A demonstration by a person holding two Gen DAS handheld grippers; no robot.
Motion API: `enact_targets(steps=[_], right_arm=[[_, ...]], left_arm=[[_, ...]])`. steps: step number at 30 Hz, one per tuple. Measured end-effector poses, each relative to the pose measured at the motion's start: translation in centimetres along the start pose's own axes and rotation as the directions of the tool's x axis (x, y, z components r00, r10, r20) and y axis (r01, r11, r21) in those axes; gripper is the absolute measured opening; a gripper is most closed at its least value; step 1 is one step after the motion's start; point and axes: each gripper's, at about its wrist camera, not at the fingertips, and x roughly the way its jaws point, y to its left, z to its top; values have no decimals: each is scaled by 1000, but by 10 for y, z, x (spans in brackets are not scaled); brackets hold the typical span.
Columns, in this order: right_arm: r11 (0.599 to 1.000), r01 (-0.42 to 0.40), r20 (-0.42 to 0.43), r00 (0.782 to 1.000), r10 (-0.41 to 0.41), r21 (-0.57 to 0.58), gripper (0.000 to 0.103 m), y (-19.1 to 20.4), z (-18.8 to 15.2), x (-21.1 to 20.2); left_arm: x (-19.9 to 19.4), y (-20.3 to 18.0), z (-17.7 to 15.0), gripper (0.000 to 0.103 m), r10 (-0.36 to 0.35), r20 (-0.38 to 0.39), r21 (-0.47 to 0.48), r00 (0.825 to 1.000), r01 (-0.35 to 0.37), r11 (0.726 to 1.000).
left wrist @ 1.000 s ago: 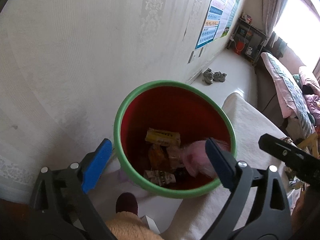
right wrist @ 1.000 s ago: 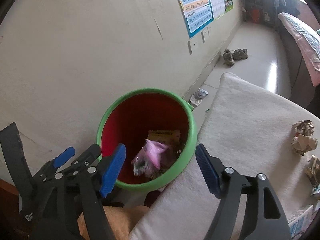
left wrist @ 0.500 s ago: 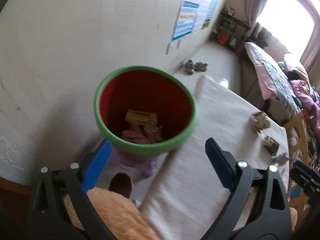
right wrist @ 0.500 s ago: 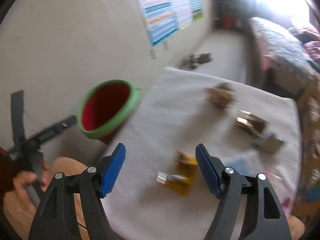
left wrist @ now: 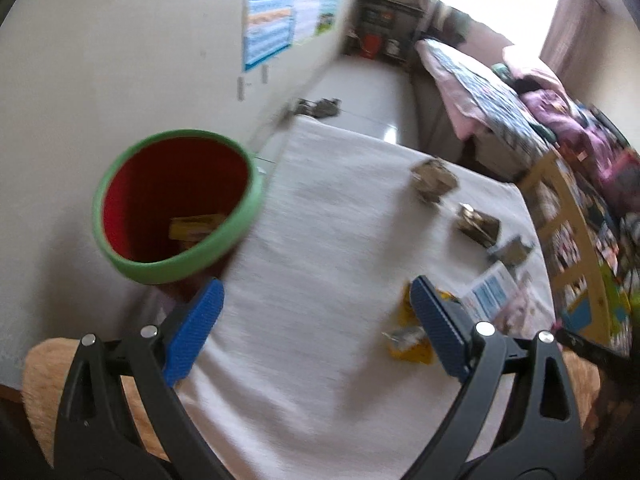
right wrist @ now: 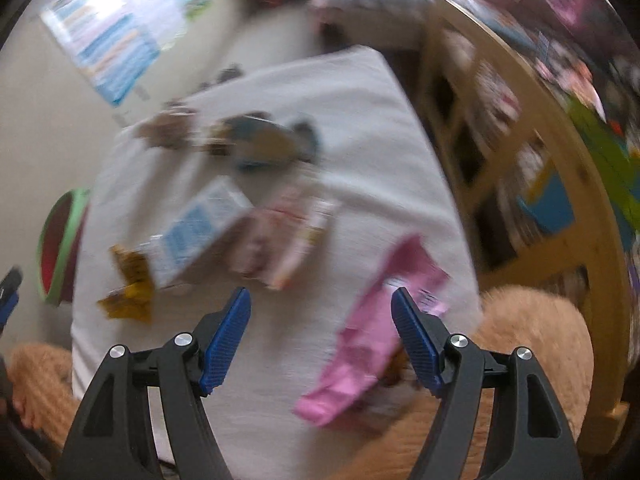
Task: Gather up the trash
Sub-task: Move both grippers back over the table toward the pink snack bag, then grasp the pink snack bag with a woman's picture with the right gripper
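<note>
The right claw (right wrist: 320, 336) hangs spread wide over the white-covered surface (right wrist: 360, 128), nothing between its blue pads. Its right pad sits in front of a pink wrapper (right wrist: 372, 332), a long strip at the near edge of the surface, running from lower left up to upper right; whether the pad touches it I cannot tell through the blur. Beyond lie a blue-and-white carton (right wrist: 200, 232), a yellow wrapper (right wrist: 128, 292) and a pale pink packet (right wrist: 284, 236).

The left claw (left wrist: 316, 332) is likewise released and empty above the cloth, the same yellow wrapper (left wrist: 408, 344) just beside its right pad. To its left stands the green-rimmed red bin (left wrist: 176, 204), with a yellow packet (left wrist: 196, 226) inside. Crumpled brown scraps (left wrist: 434, 180) lie farther along the surface.
</note>
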Motion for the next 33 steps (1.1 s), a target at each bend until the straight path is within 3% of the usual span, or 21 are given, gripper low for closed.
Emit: enact_targets(steps=[4,9,14,21,22,23,24,33], right_arm=[[996,25,-75,997,-19,88,70,-28,-1,20],[991,66,-144,988,-49,116,71,-43,-8,34],[987,71,-110,992,-56,141,72,-50,-7,23],[989,62,-179,983,-37,136,73,-51,-15,38],[989,48,-174,985,-24,138,68,-50,-13,38],[990,31,-170,985,-7,140,52,-49,-14,38],[990,26,-175,985,-2,138,45,-46,-13,41],[993,-68,-139,987,81,92,40,-22,-16,37]], left_arm=[[5,-23,-11,92,-32,-26,74,999,34,997],[9,-33,-16,92,-52,-47,104,998,57,993],[13,-39,-21,92,-59,-70,117,996,67,991],[23,-48,-27,92,-68,-105,140,992,82,987],[24,-49,-27,92,-68,-110,146,992,84,986],[25,-50,-28,92,-68,-114,150,991,84,985],[26,-51,-29,92,-68,-119,151,991,86,985],[35,-54,-37,92,-76,-158,155,984,101,983]])
